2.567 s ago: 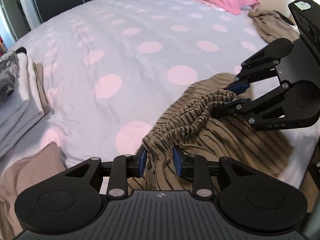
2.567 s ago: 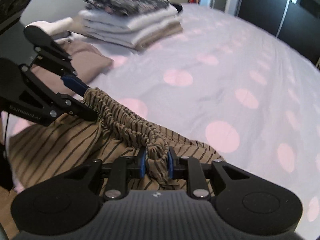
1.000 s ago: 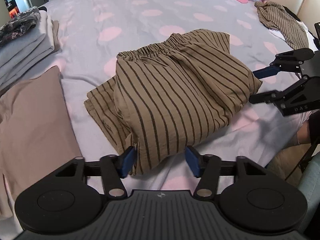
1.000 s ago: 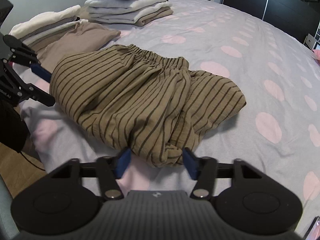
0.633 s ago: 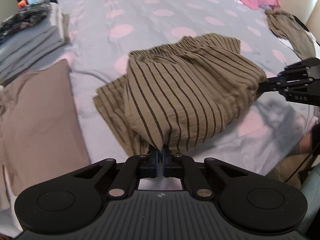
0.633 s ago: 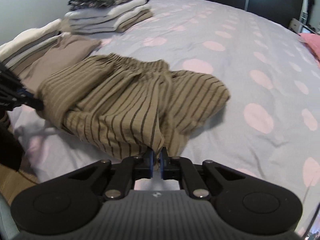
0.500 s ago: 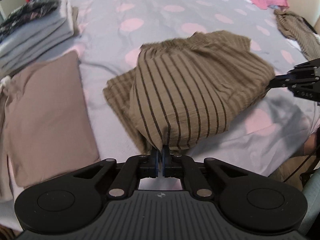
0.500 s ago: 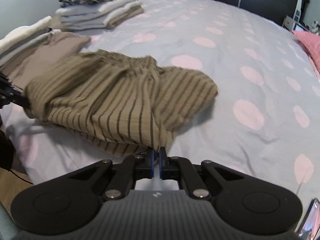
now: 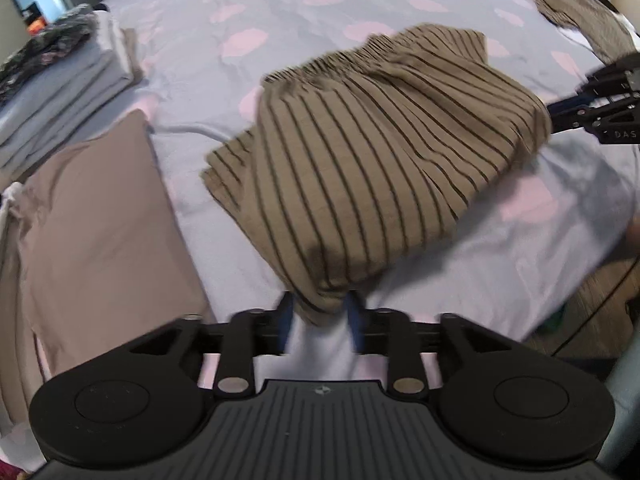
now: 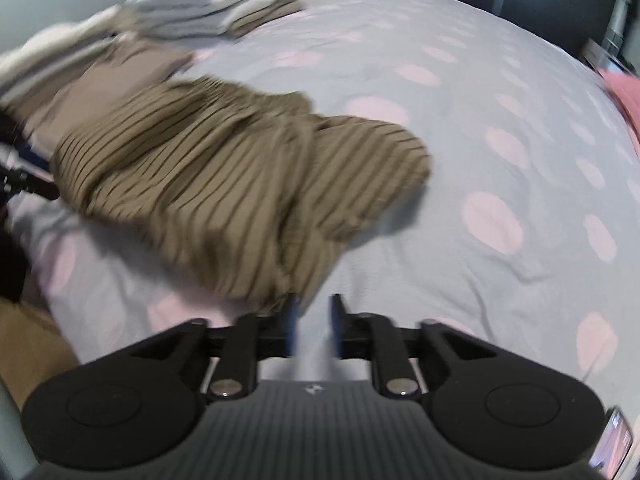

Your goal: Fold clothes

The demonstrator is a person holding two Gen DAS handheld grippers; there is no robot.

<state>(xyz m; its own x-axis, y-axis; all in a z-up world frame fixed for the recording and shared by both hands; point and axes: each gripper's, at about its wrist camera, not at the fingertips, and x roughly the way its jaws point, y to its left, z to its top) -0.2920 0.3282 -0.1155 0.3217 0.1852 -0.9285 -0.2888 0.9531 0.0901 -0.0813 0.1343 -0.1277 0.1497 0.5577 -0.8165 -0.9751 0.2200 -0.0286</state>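
Note:
A brown garment with dark stripes [image 9: 380, 152] lies folded over on the grey bedspread with pink dots [image 9: 280, 8]. My left gripper [image 9: 320, 316] is open, its fingers on either side of the garment's near corner. In the right wrist view the garment [image 10: 208, 184] is blurred. My right gripper [image 10: 314, 320] is open a little, just off the garment's near edge, with nothing between the fingers. The right gripper also shows at the right edge of the left wrist view [image 9: 600, 112].
A flat beige garment [image 9: 92, 232] lies left of the striped one. A stack of folded clothes [image 9: 60, 76] stands at the far left. Another striped brown garment [image 9: 580, 16] lies at the far right. The bed edge and wooden floor [image 9: 592, 312] are at the right.
Both grippers were shut on the garment's near corners half a second ago and have now opened and let go. The garment has dropped onto the bed.

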